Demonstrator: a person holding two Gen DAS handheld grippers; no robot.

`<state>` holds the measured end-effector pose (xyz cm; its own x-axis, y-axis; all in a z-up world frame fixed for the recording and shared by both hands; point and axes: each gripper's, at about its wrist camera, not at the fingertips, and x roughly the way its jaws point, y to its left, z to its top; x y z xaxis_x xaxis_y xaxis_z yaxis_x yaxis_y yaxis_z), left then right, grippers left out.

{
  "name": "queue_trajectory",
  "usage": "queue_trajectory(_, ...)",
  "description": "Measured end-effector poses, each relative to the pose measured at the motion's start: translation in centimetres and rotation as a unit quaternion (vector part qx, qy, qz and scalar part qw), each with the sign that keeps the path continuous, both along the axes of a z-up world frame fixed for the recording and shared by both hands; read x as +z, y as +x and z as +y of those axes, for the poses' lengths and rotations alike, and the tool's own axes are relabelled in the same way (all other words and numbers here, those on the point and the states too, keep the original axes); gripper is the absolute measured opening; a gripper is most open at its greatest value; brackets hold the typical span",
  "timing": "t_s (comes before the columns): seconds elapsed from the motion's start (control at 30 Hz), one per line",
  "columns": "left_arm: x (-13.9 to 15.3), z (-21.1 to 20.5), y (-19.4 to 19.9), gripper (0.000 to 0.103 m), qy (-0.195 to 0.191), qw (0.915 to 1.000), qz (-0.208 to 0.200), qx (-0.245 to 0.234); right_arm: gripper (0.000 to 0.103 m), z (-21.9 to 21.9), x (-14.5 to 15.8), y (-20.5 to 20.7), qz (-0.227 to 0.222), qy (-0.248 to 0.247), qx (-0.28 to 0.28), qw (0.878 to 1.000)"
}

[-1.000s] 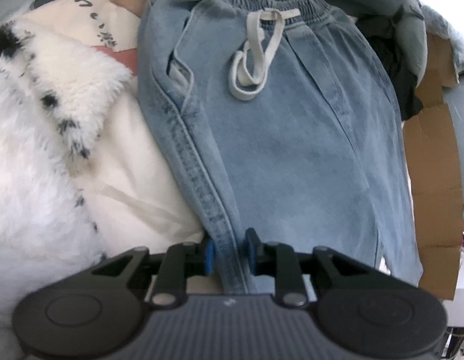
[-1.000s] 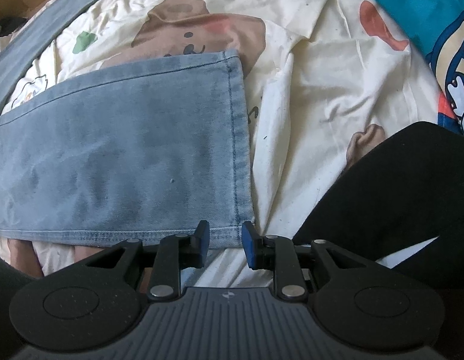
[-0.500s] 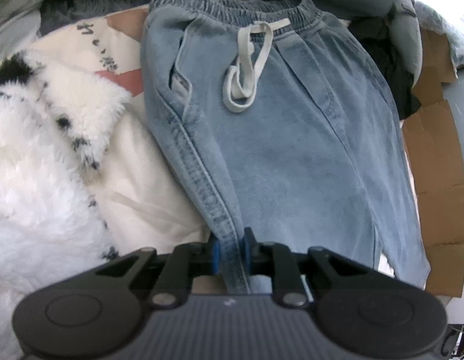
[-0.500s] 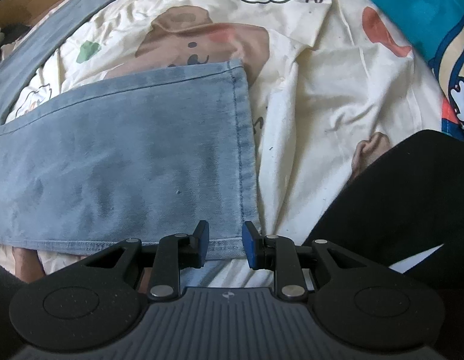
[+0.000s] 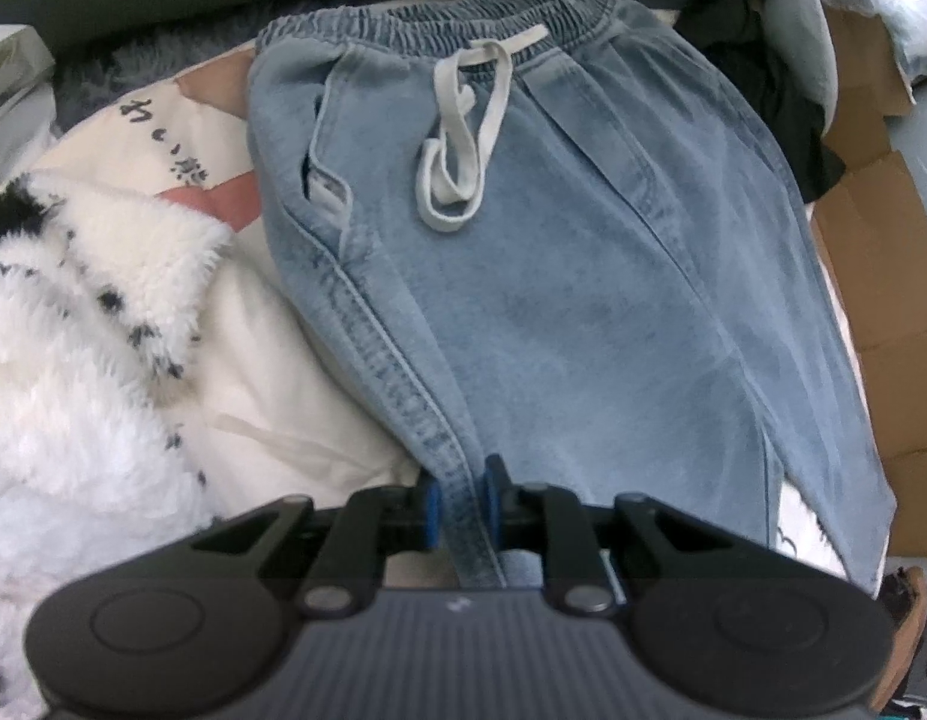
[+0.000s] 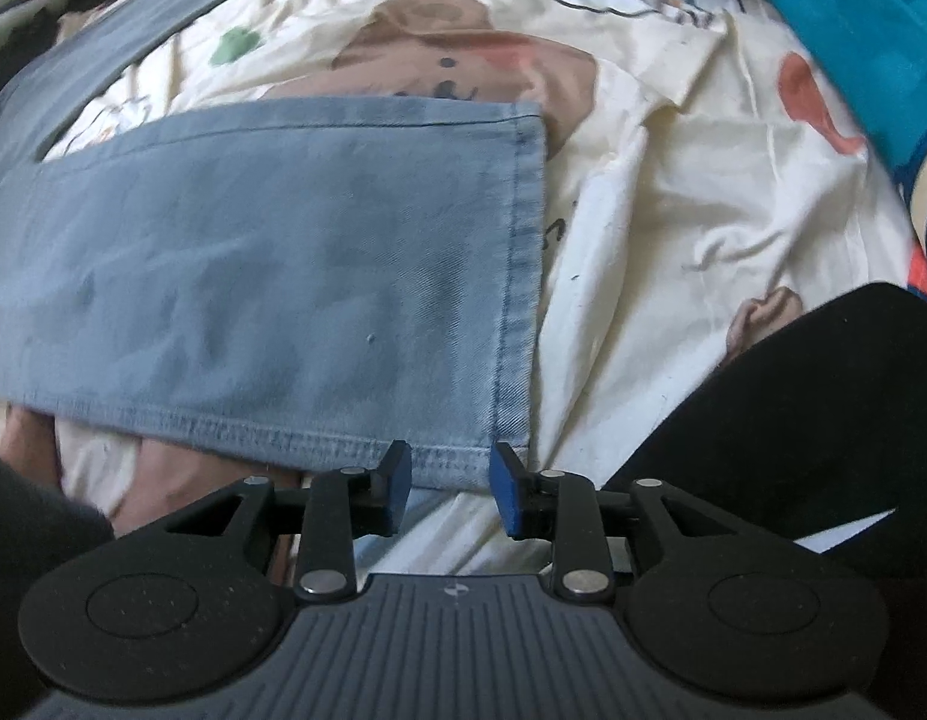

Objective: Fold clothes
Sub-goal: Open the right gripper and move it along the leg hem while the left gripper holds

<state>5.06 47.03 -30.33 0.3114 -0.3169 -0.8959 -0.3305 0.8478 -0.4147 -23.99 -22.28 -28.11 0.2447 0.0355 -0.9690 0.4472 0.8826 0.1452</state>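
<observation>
Light blue jeans (image 5: 541,276) with an elastic waistband and a white drawstring (image 5: 463,138) lie on a printed bedsheet, waist away from the camera. My left gripper (image 5: 461,507) is shut on the jeans' side seam, the blue pads pinching the fabric edge. In the right wrist view the leg end of the jeans (image 6: 295,294) lies flat, hem to the right. My right gripper (image 6: 450,486) hovers over the near corner of the hem; its jaws are opening, and the pads stand apart from the cloth.
A white fluffy garment with black spots (image 5: 73,372) lies left of the jeans. Cardboard (image 5: 877,276) and dark clothes (image 5: 781,96) sit to the right. In the right wrist view a black garment (image 6: 811,420) covers the lower right and a teal printed fabric (image 6: 871,48) the upper right.
The left gripper closed onto the side seam and lifted it slightly. The right gripper's jaws widened over the hem corner.
</observation>
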Motion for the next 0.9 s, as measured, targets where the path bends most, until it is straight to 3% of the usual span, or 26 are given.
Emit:
queue_trajectory(0.2, 0.0, 0.1, -0.4, 0.016, 0.01, 0.9999, 0.002, 0.007, 0.049, 1.2, -0.3, -0.6, -0.018, -0.011, 0.058, 0.998)
queue_trajectory(0.53, -0.5, -0.4, -0.2, 0.016, 0.028, 0.9995, 0.013, 0.007, 0.058, 3.1, -2.3, 1.8, 0.006, -0.065, 0.167, 0.984)
queue_trajectory(0.73, -1.0, -0.4, -0.5, 0.016, 0.03, 0.9993, 0.017, 0.017, 0.07, 4.0, -3.4, 2.1, 0.021, -0.076, 0.205, 0.976)
queue_trajectory(0.9, -1.1, -0.5, -0.3, 0.016, 0.036, 0.9991, 0.019, 0.014, 0.078, 4.3, -4.8, 2.9, 0.031, -0.093, 0.201, 0.975)
